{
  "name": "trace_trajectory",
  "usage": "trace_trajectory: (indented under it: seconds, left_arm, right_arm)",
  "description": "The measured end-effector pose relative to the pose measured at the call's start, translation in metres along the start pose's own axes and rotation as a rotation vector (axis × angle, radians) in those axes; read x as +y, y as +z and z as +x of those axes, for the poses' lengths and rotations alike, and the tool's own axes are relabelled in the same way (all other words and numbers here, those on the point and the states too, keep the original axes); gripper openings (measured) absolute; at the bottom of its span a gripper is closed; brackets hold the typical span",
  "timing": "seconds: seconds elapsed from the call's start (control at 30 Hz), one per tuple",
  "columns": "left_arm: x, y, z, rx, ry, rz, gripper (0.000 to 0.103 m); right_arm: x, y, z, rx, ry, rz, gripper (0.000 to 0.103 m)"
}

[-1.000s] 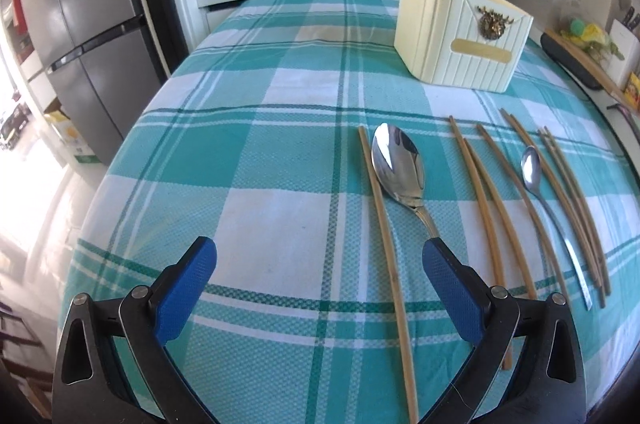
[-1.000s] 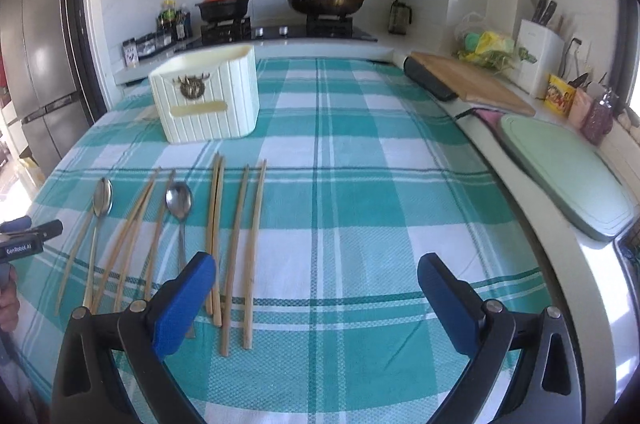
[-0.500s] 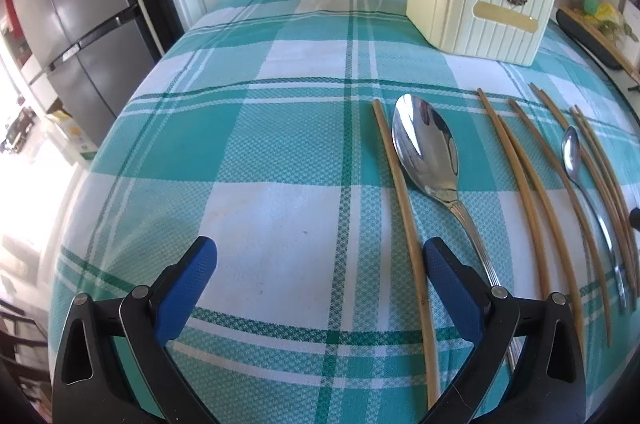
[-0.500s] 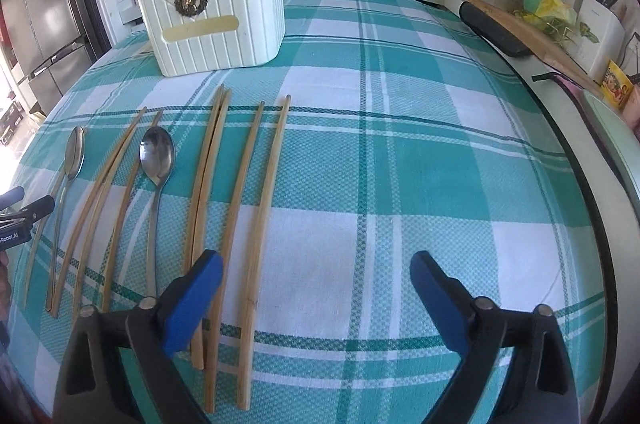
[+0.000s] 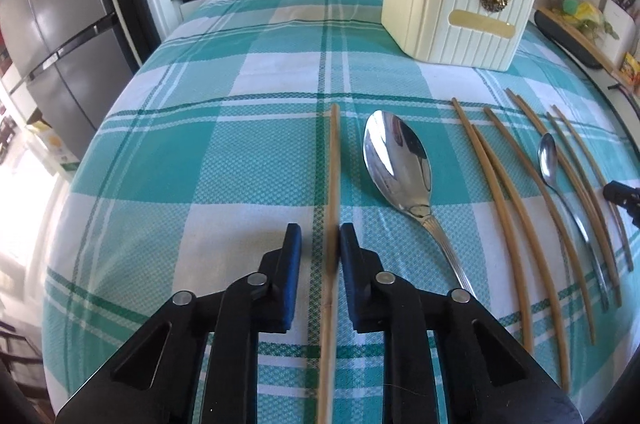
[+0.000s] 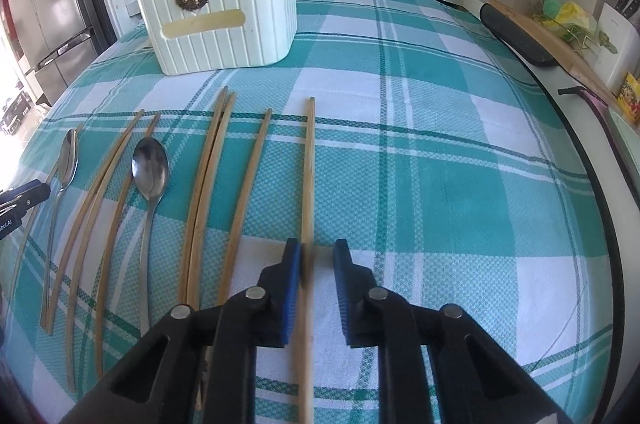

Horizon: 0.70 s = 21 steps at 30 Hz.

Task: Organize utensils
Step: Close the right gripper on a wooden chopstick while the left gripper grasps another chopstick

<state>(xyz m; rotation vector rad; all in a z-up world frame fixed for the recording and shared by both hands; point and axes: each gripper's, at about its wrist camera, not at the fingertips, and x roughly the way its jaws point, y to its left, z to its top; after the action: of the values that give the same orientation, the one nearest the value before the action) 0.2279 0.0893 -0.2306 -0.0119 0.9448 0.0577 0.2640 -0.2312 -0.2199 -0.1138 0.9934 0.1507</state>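
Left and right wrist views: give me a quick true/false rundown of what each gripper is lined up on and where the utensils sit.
1. The left gripper straddles the leftmost chopstick. True.
2. The right gripper straddles a spoon. False: it straddles the rightmost chopstick.
3. The cream holder stands upright on the plaid cloth, beyond the utensils. True.
4. Both spoons are in the holder. False: the large spoon and small spoon lie on the cloth among the chopsticks.
5. Both grippers' fingers are clamped tight. False: a gap shows beside each chopstick.
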Motion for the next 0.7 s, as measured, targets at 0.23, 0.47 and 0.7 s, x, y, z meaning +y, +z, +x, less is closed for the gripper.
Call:
trace_trajectory:
  seconds: [0.23,0.47,0.7]
  left_arm:
    - [0.031,-0.002,0.002,0.014,0.035,-0.045,0.015]
    - [0.050,0.011,0.012,0.109,-0.110,-0.041,0.074]
    - [0.042,0.021,0.024,0.138,-0.061,0.071,0.073]
  right_arm:
    - [-0.034,-0.014,-0.010,0.032,-0.058,0.090,0.014]
    - [-0.038,-0.009,-0.010,0.083,-0.012,0.056,0.054]
    - [-0.038,0.002,0.002,0.147,0.008,-0.040,0.054]
